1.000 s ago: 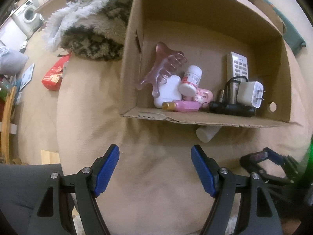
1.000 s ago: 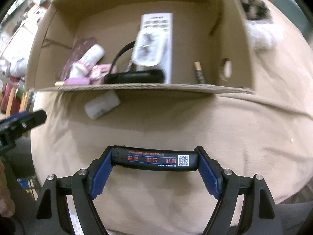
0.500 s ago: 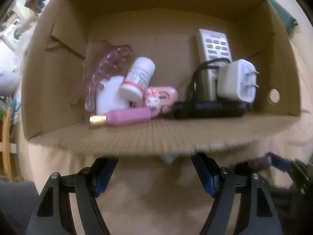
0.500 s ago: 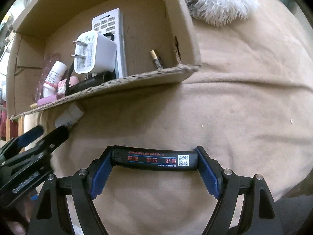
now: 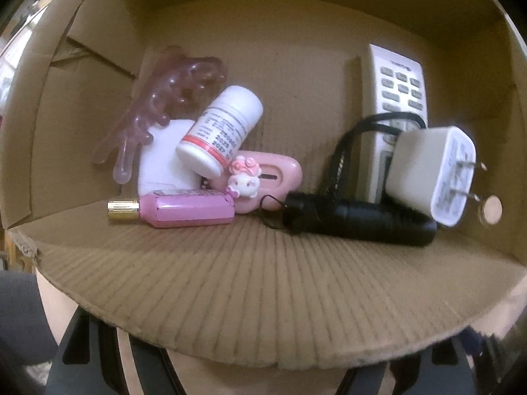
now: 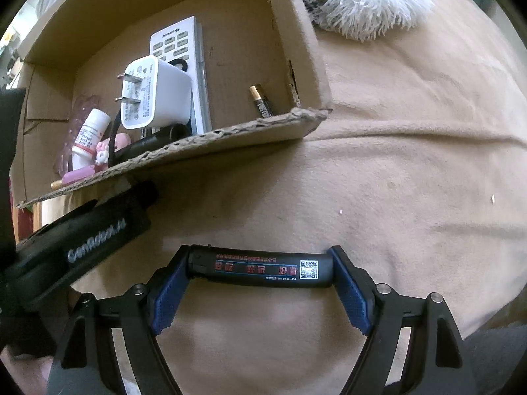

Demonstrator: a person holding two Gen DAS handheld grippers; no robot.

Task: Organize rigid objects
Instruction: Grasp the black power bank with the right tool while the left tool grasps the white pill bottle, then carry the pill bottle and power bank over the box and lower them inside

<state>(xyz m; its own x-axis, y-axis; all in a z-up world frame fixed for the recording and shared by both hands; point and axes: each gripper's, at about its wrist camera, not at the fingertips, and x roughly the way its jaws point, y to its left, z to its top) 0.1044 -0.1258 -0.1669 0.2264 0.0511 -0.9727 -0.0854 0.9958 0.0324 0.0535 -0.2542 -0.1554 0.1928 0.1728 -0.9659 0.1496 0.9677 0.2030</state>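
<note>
Cardboard box (image 6: 296, 49) lies on a tan blanket (image 6: 411, 181); its near flap (image 5: 250, 283) juts toward the camera and hides the left gripper (image 6: 98, 227) fingertips beneath it

Box floor, left: hair claw (image 5: 158, 108), pill bottle (image 5: 224, 128), pink case (image 5: 266, 177) and pink bottle (image 5: 184, 209) piled touching. Right: remote (image 5: 395, 105), white charger (image 5: 431, 171), black cylinder with cord (image 5: 359, 220) stacked close

Free floor: bare strip between the two clusters, running to the back wall; also the right corner beside the remote, holding only a battery (image 6: 262, 102)

Blanket right of the box bare; fluffy fabric (image 6: 372, 3) behind its corner
</note>
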